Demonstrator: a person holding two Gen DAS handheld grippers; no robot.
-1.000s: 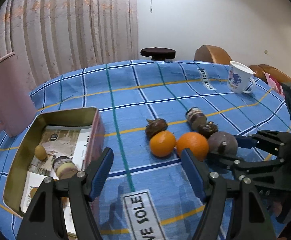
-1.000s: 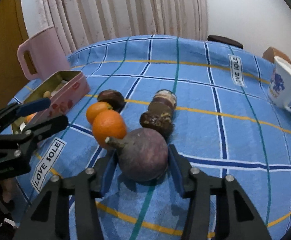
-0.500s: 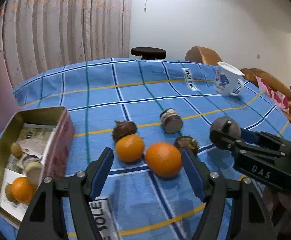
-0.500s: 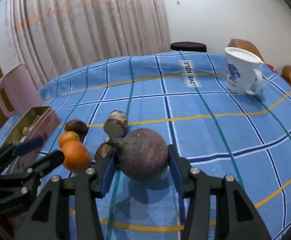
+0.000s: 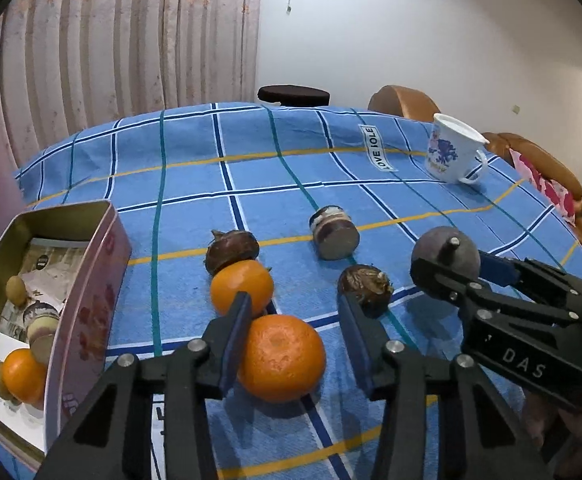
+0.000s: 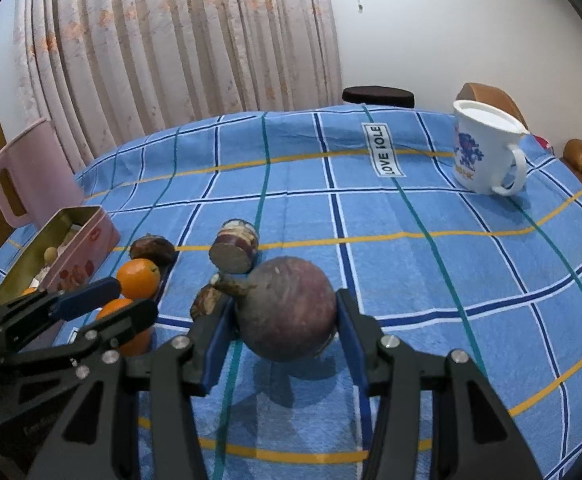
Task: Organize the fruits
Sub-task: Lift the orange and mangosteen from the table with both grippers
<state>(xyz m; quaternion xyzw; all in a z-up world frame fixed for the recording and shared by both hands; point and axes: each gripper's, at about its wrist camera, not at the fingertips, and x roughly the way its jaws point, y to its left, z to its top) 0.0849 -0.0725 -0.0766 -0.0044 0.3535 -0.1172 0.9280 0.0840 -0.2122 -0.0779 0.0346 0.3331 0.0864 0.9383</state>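
An orange point(image 5: 281, 360) lies on the blue checked cloth between the fingers of my left gripper point(image 5: 295, 304), whose jaws are closing. The left pad touches the orange; a gap shows at the right pad. A second orange point(image 5: 241, 286) and a brown fruit point(image 5: 231, 250) lie just beyond. My right gripper point(image 6: 285, 304) is shut on a round purple fruit point(image 6: 291, 312) with a stem, held a little above the cloth. It also shows at the right of the left wrist view, where the right gripper point(image 5: 451, 268) hangs beside another brown fruit point(image 5: 365, 284).
An open pink tin point(image 5: 91, 280) at the left holds an orange point(image 5: 23, 376) and small items. A short cut piece point(image 5: 335, 232) lies on its side mid-cloth. A white mug point(image 6: 487, 152) stands far right and a pink jug point(image 6: 31, 172) far left. Chairs stand behind the table.
My left gripper came forward and down over the nearer orange and its jaws narrowed around it. The right gripper carried the purple fruit off to the right, away from the oranges.
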